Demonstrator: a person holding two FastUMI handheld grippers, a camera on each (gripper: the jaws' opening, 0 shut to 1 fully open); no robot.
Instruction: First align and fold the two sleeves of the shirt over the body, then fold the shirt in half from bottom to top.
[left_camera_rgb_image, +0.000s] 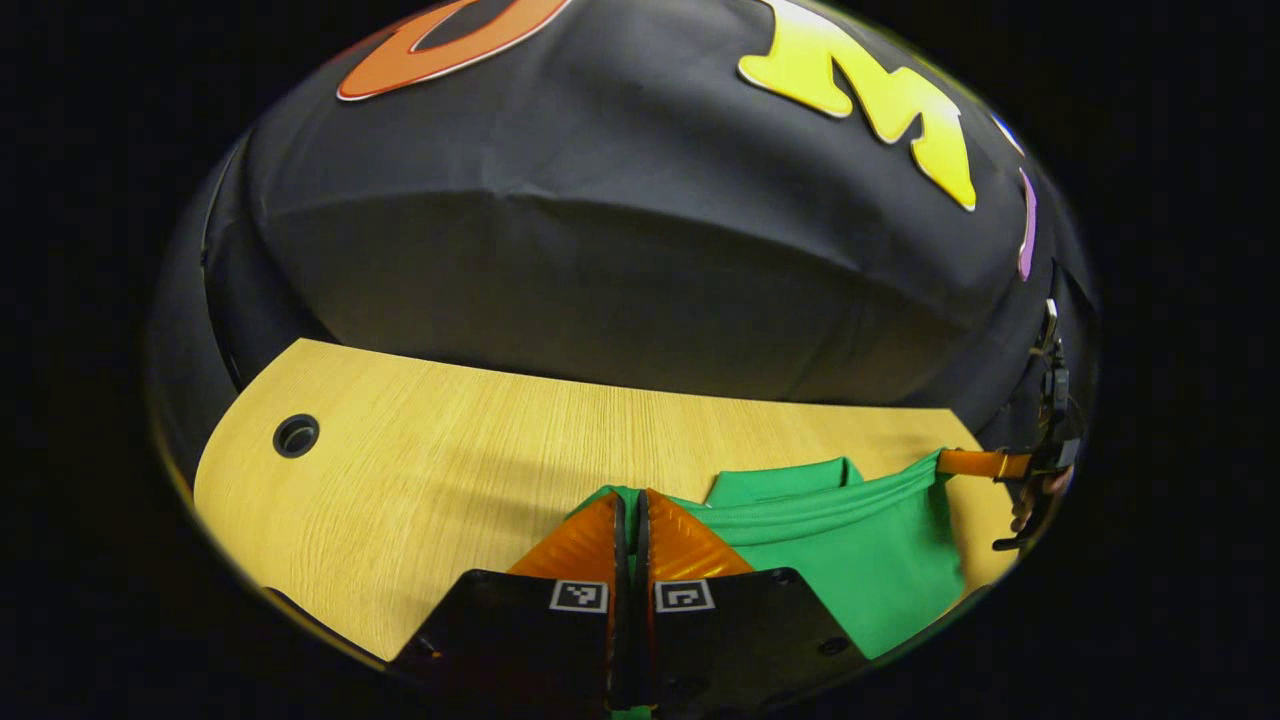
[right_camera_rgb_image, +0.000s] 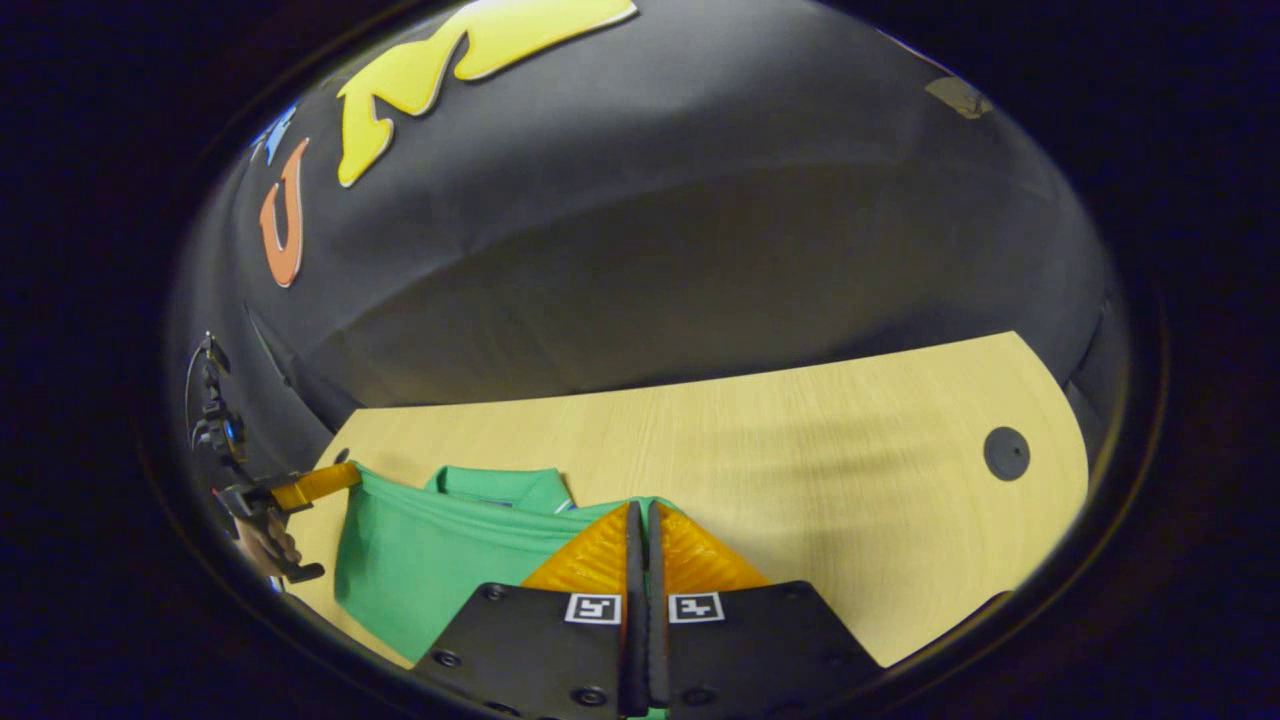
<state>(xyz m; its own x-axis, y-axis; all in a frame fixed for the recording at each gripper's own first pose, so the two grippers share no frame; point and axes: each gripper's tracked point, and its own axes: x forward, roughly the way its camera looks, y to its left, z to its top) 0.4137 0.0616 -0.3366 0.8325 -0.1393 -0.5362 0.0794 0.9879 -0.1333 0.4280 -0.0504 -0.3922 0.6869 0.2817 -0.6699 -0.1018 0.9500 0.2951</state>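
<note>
We see the green shirt (left_camera_rgb_image: 860, 555) lying on the wooden tabletop (left_camera_rgb_image: 420, 470), its hem edge stretched taut between the 2 tools. In the left gripper view, the left tool (left_camera_rgb_image: 630, 505) is clamped on the shirt's corner at 6 o'clock, and the right tool (left_camera_rgb_image: 945, 461) grips the other corner at 3 o'clock. In the right gripper view, the right tool (right_camera_rgb_image: 641, 512) pinches the cloth at 6 o'clock, and a cable hole (right_camera_rgb_image: 1006, 453) sits at 3 o'clock.

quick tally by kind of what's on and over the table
shirt: 1, green, stretched between the grippers
grippers: 2, left gripper and right gripper, each pinching a corner of the hem
table: 1, wood
cable holes in the tabletop: 2, and
total: 6
</note>
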